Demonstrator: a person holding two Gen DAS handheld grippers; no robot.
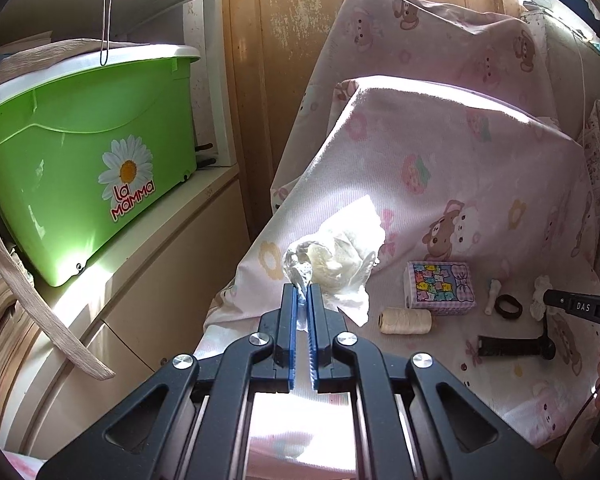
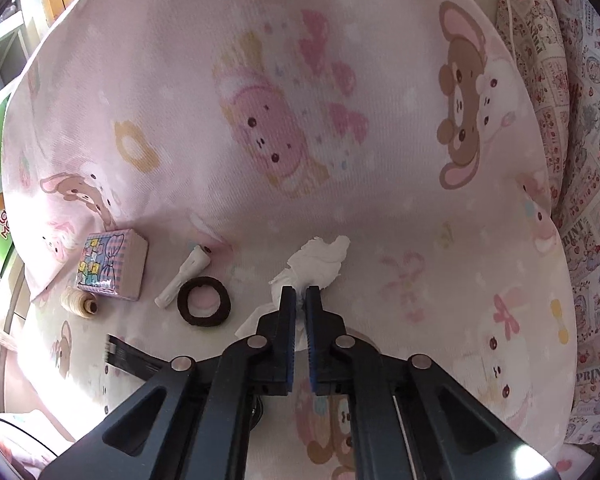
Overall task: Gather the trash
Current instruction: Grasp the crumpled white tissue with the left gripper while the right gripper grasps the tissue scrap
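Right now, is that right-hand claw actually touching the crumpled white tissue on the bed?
Touching. The right wrist view shows the right gripper shut on the crumpled white tissue, its paper pinched between both blue pads.

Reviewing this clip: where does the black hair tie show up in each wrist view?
Left wrist: black hair tie at right of centre, right of the patterned box.
Right wrist: hair tie at lower left, right of the box.
Shared landmark: the patterned box.
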